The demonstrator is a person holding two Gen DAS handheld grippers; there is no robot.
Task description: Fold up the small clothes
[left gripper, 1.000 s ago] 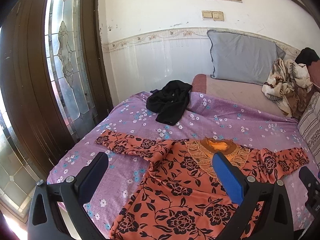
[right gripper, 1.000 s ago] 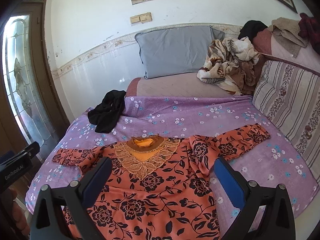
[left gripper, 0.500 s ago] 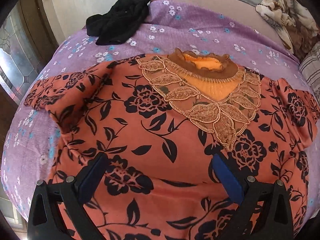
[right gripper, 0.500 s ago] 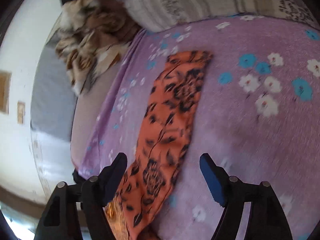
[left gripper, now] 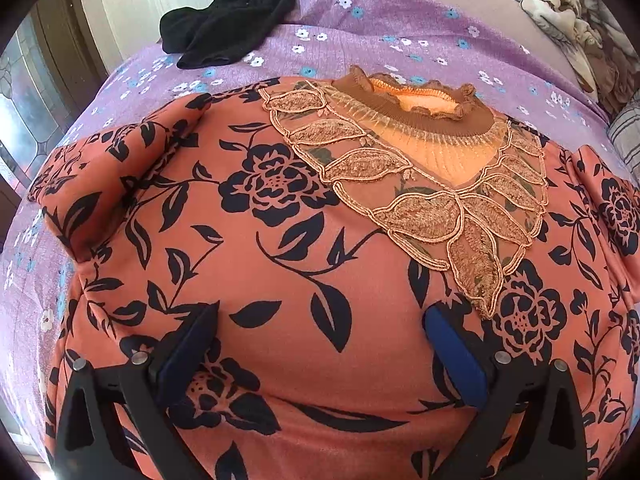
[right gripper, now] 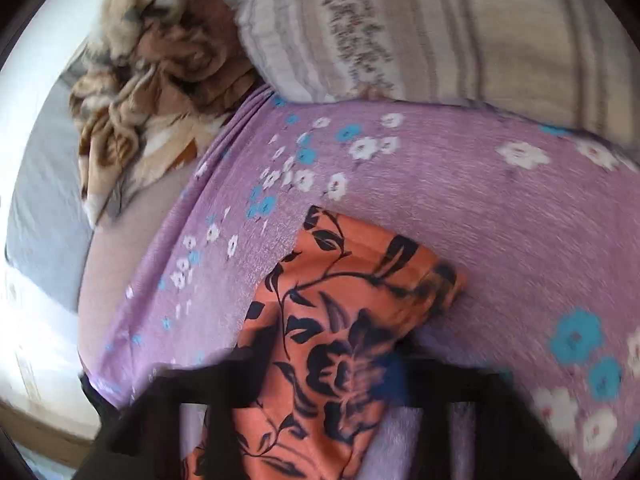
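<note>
Right wrist view: the right gripper (right gripper: pixel 320 376) has pinched the sleeve (right gripper: pixel 344 312) of the orange floral top (left gripper: pixel 304 248), spread mid-bed on the purple bedspread (left gripper: pixel 400 36); left gripper (left gripper: pixel 320 340) hovers spread over its chest. Sleeve fold is starting; next, carry the sleeve inward across the body

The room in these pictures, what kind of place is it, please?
Most likely a bedroom in a home. An orange floral blouse lies on a bed with a purple flowered bedspread. A striped pillow and a crumpled blanket sit at its edge, and a black garment lies farther back.
</note>
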